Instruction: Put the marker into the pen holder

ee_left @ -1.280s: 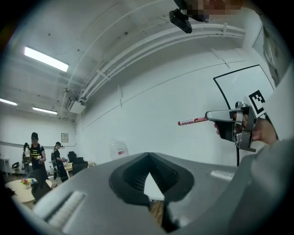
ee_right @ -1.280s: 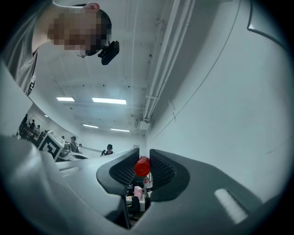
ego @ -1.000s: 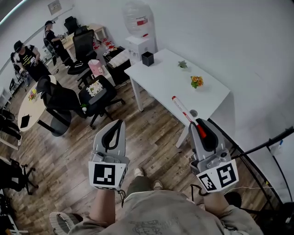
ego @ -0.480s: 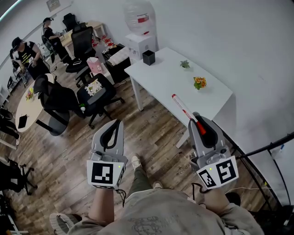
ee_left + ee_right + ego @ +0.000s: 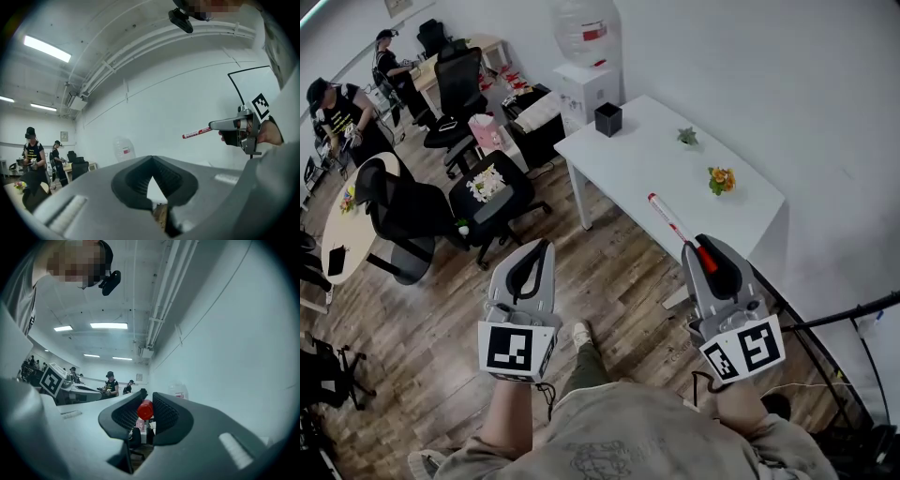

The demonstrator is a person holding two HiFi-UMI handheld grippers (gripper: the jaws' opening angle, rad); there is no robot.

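Holds the marker (image 5: 673,225) by its red cap end in the right claw (image 5: 705,251), pinched firmly, white barrel jutting forward of the jaws toward the worktop (image 5: 647,159). That pose looks ready for a tip-first drop into the black holder (image 5: 605,119), well ahead and to the left at the far corner. Carries the left claw (image 5: 539,251) closed on nothing, level alongside, likely just kept out of the way. Against a second ago, shows the same grip and pose, only a step further on, the worktop a shade nearer beneath the marker's tip.
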